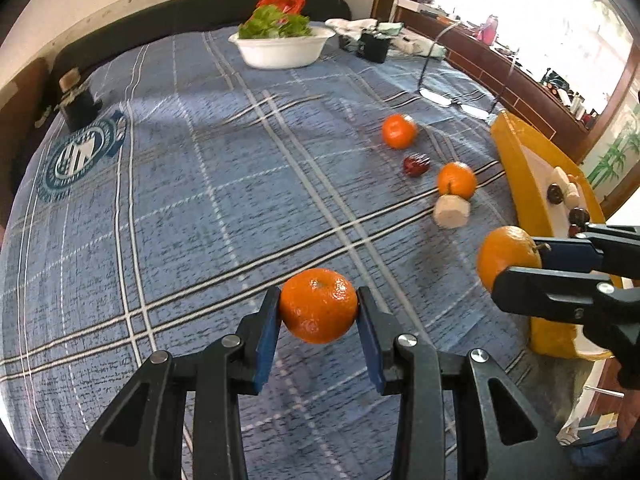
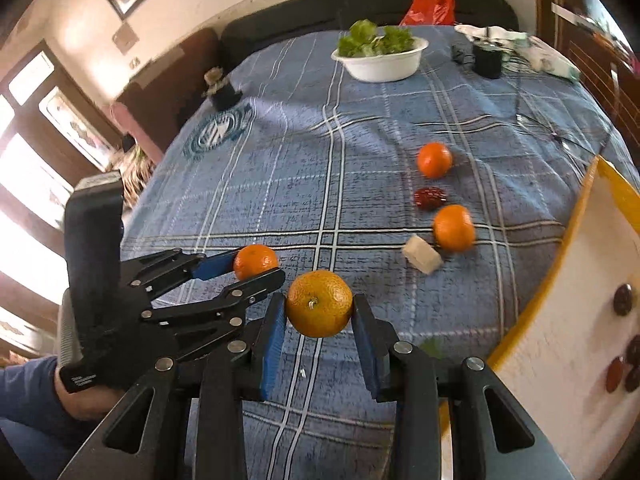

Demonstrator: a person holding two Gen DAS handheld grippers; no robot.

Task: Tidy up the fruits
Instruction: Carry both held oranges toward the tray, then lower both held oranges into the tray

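My left gripper (image 1: 318, 306) is shut on a deep orange tangerine (image 1: 318, 305) and holds it above the blue checked tablecloth; it also shows in the right wrist view (image 2: 256, 266). My right gripper (image 2: 319, 304) is shut on a paler orange (image 2: 319, 303), also seen at the right of the left wrist view (image 1: 506, 254). Two more tangerines (image 1: 399, 131) (image 1: 457, 180), a dark red date (image 1: 416, 165) and a pale banana piece (image 1: 451, 211) lie on the cloth. A yellow-rimmed white tray (image 1: 520, 160) at the right holds dates and banana pieces.
A white bowl of lettuce (image 1: 282, 50) stands at the far end, with a red bag (image 1: 282, 0) behind it. A black cup (image 1: 374, 47) and white cloths lie far right. A small dark jar (image 1: 78, 100) stands far left. The table edge is near the tray.
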